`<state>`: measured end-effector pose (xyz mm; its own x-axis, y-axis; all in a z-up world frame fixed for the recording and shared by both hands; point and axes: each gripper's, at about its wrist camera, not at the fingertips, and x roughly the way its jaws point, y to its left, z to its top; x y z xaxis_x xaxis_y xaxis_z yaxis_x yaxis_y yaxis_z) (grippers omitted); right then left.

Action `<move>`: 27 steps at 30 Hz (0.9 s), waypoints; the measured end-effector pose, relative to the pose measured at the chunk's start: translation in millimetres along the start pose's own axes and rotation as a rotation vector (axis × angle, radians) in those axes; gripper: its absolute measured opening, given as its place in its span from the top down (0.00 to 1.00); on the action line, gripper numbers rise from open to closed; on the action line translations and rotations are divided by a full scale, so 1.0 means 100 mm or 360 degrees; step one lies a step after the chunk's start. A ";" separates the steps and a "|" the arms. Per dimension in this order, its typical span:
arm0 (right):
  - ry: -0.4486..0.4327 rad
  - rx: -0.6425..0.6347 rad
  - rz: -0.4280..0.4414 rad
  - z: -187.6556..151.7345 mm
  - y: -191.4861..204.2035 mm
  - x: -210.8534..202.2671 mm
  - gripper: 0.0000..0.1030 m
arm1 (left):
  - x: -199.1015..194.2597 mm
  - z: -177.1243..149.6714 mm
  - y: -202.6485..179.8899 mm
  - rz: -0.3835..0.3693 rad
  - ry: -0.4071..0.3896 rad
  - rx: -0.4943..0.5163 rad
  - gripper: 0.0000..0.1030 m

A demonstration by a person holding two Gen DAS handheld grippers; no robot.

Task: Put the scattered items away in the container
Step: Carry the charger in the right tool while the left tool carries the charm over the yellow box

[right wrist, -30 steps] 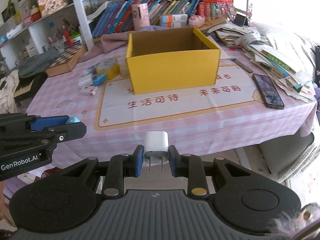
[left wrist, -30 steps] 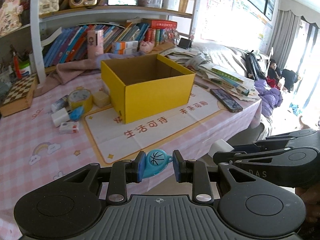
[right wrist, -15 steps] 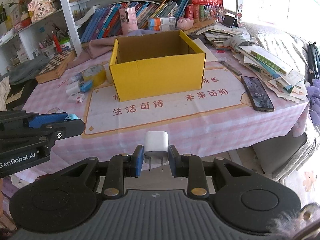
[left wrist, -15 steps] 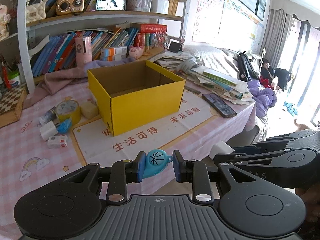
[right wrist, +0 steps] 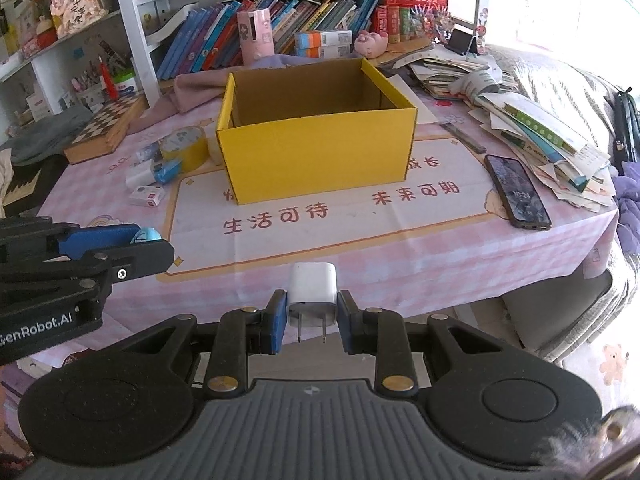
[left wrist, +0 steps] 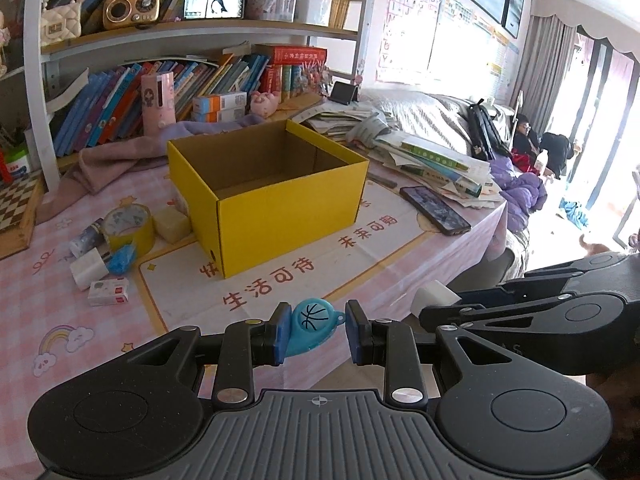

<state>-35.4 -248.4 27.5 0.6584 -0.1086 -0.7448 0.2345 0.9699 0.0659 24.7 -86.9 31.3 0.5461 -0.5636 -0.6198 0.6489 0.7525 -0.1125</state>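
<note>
An open yellow cardboard box [left wrist: 280, 216] [right wrist: 320, 156] stands on the pink checked table, and what shows of its inside is bare. My left gripper [left wrist: 314, 330] is shut on a small blue whistle with a basketball print [left wrist: 312, 326], held over the table's front edge. My right gripper [right wrist: 312, 320] is shut on a white plug charger [right wrist: 313, 290], prongs toward the camera, also before the table edge. Each gripper shows at the side of the other's view. Left of the box lie a yellow tape roll [left wrist: 128, 226], a white block [left wrist: 87, 268], a blue wrapper [left wrist: 120, 260] and a small white-and-red box [left wrist: 109, 292].
A black phone [right wrist: 516, 192] lies on the mat at the right, beside a heap of papers and books [right wrist: 532, 120]. A chessboard [right wrist: 106, 128] sits far left. Shelves of books back the table. A person sits far right by the window [left wrist: 524, 136].
Both views have shifted a little relative to the table, so the box sits slightly differently in frame. Both grips are unchanged.
</note>
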 end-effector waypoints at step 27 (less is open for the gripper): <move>-0.0142 -0.0216 0.0096 1.23 -0.53 0.71 0.76 | 0.88 0.98 0.09 0.0087 -0.0109 -0.0017 0.73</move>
<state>87.3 -334.8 52.6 0.7308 -0.0623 -0.6797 0.0979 0.9951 0.0140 130.9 -163.2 51.6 0.6156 -0.5432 -0.5710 0.6117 0.7862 -0.0884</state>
